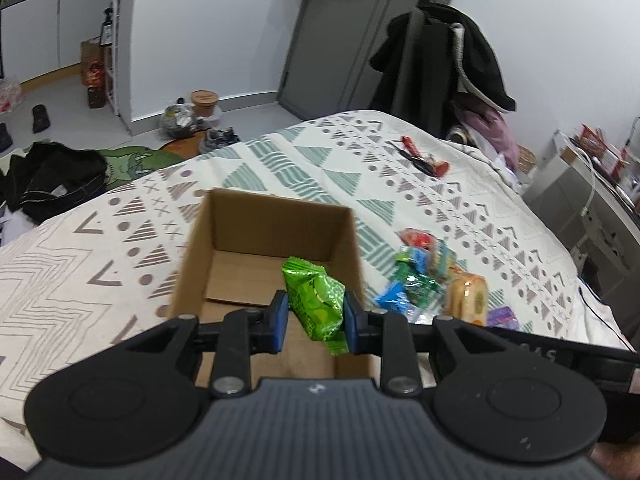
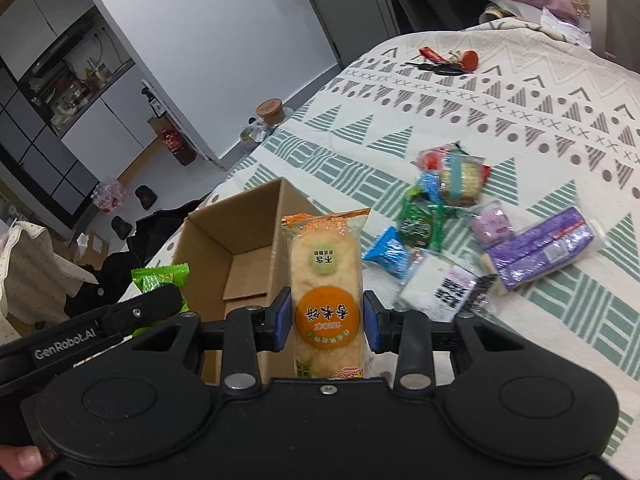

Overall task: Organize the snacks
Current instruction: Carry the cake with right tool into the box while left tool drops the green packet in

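An open cardboard box point(image 1: 224, 240) sits on the patterned bedspread; it also shows in the right wrist view point(image 2: 212, 240). My left gripper point(image 1: 316, 322) is shut on a green snack packet point(image 1: 316, 300) and holds it over the box's near right part. My right gripper point(image 2: 326, 324) is shut on an orange rice cracker packet point(image 2: 326, 276), held upright just right of the box. The green packet point(image 2: 160, 278) and left gripper show at the left of the right wrist view. Several loose snacks point(image 2: 440, 216) lie right of the box, also seen in the left wrist view point(image 1: 424, 276).
A purple packet point(image 2: 544, 248) and a white packet point(image 2: 444, 288) lie nearest on the bedspread point(image 2: 520, 120). Keys with a red tag point(image 1: 424, 158) lie farther back. Clothes hang on a rack point(image 1: 440, 60); dark clothes point(image 1: 52, 176) lie on the floor left of the bed.
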A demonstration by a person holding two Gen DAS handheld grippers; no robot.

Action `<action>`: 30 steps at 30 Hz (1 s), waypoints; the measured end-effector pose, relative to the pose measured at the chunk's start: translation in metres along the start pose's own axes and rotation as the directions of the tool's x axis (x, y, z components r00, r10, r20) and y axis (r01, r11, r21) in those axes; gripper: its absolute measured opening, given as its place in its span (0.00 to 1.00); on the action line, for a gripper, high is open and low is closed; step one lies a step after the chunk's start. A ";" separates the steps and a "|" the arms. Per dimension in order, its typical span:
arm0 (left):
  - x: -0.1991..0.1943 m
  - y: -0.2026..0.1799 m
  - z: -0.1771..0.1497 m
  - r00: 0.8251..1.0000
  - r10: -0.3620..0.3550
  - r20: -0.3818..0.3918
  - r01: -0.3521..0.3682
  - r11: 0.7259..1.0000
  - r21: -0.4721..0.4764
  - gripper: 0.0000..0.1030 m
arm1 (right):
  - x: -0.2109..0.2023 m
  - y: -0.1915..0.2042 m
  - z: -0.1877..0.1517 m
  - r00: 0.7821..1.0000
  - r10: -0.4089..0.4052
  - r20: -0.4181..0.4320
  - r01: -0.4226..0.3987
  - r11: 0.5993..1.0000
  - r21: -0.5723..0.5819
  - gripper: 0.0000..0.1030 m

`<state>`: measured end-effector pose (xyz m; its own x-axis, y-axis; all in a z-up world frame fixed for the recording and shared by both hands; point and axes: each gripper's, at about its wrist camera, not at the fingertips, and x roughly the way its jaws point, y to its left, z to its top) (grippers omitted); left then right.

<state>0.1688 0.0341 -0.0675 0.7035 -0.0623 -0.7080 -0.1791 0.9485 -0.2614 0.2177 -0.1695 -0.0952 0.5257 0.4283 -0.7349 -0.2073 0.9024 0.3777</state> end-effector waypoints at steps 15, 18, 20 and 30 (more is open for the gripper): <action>0.018 0.062 0.003 0.999 0.008 -0.040 -0.012 0.995 -0.100 0.27 | 0.034 0.056 0.005 0.999 0.025 -0.027 -0.026 0.998 -0.053 0.35; 0.021 0.069 0.004 0.999 0.004 -0.051 -0.010 0.993 -0.115 0.27 | 0.041 0.064 0.004 0.999 0.019 -0.035 -0.021 0.998 -0.063 0.35; 0.022 0.074 0.004 0.998 0.010 -0.056 -0.016 0.992 -0.125 0.28 | 0.044 0.069 0.002 0.999 0.015 -0.040 -0.017 0.998 -0.067 0.35; 0.009 0.092 0.013 0.999 0.015 -0.042 -0.020 0.991 -0.134 0.35 | 0.057 0.078 -0.002 0.999 0.008 -0.042 -0.010 0.998 -0.063 0.35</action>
<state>0.1679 0.1254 -0.0893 0.6715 -0.0611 -0.7385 -0.2841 0.8992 -0.3326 0.2301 -0.0748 -0.1085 0.4891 0.4367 -0.7550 -0.2646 0.8991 0.3487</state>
